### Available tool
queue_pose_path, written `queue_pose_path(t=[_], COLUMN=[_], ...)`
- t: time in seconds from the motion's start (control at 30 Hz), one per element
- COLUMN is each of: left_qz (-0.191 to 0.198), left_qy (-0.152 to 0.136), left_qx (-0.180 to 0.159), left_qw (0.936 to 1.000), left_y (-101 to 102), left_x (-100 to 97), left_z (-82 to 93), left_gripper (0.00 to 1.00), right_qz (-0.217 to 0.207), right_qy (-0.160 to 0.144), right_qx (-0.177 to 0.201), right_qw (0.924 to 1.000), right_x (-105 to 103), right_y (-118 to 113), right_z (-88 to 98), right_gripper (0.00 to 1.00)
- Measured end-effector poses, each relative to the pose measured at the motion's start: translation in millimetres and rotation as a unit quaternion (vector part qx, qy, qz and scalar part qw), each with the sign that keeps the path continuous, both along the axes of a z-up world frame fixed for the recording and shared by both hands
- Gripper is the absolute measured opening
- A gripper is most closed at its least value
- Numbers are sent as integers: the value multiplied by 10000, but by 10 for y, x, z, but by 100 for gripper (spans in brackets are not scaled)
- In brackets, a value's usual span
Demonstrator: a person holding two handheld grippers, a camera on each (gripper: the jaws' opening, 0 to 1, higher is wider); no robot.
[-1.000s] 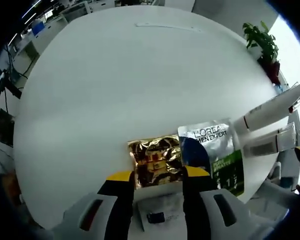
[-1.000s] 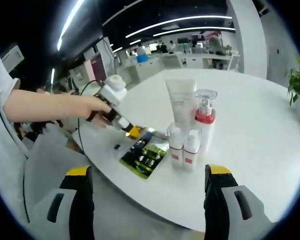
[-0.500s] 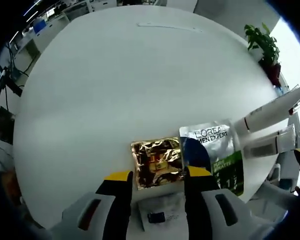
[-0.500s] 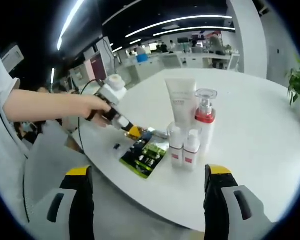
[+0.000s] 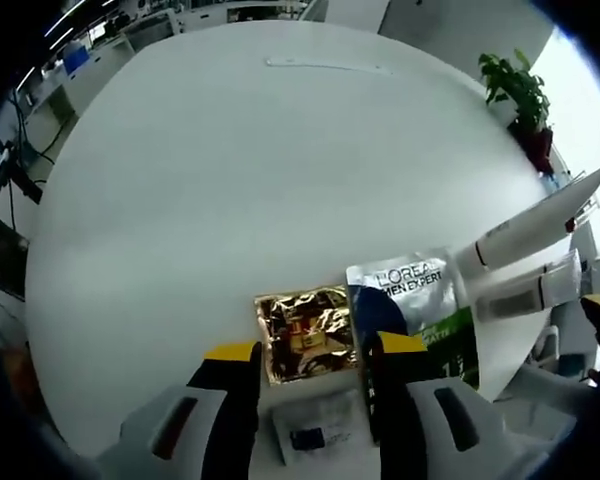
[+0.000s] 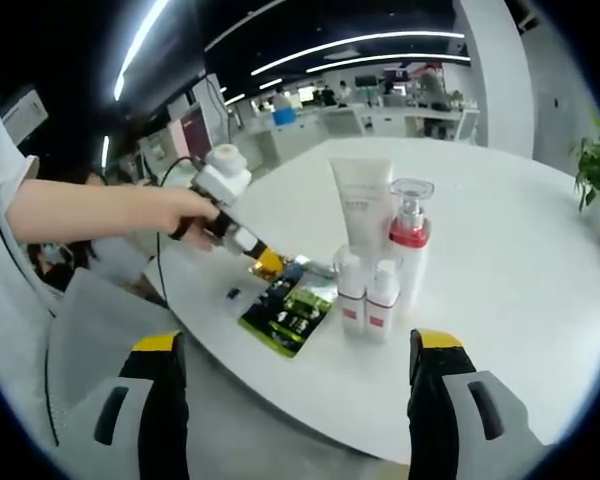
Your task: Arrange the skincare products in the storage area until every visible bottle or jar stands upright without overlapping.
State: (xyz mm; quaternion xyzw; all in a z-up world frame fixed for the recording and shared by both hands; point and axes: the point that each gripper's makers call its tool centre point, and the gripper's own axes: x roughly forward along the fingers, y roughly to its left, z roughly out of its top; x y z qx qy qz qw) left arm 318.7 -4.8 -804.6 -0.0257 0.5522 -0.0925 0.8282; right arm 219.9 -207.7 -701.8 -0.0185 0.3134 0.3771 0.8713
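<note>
The round white worktop [image 6: 540, 290] carries every item, and the products are grouped near one edge, most likely so both grippers can reach them.

In the right gripper view, the tall white squeeze tube [image 6: 363, 205] stands upright on its cap, long axis vertical, at the back of the cluster. Just beside it, the clear pump bottle with the red collar [image 6: 411, 240] is also upright, pump head pointing up. The two small white bottles with red bands [image 6: 368, 295] stand upright in front of these, touching or nearly touching each other; contact cannot be confirmed at this resolution. The cluster is compact, but each container appears to stand on its own base.

The silver, blue and green flat sachet [image 5: 420, 315] lies flat on the worktop, long axis running from the worktop edge inward, printed heading toward the worktop centre. The crumpled gold foil sachet [image 5: 305, 333] lies flat just beside it; their adjoining edges appear to touch or slightly overlap. A small white card with a dark mark [image 5: 315, 428] lies near the worktop edge, below the gold sachet.

The left gripper [image 5: 306, 352] hovers over the gold sachet with its yellow-tipped jaws spread and the sachet between them, holding nothing; this suggests an approach to that sachet. The right gripper [image 6: 298, 342] is held back from the worktop edge, jaws wide apart and empty, well apart from the bottle cluster.
</note>
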Motion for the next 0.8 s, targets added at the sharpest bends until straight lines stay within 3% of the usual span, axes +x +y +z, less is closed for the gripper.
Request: queue_pose_path(t=[0.23, 0.8], left_qz=[-114, -120], left_qy=[-185, -564], left_qx=[-3, -264], left_qw=[9998, 9980], left_y=[16, 134], left_x=[-38, -74], left_z=[91, 235], left_gripper=[62, 77], right_qz=[-43, -30], right_qy=[-56, -153], right_qx=[3, -75], right_qw=[10000, 9999], right_x=[16, 34], right_y=[-12, -23], right_z=[21, 11], right_gripper=[92, 92])
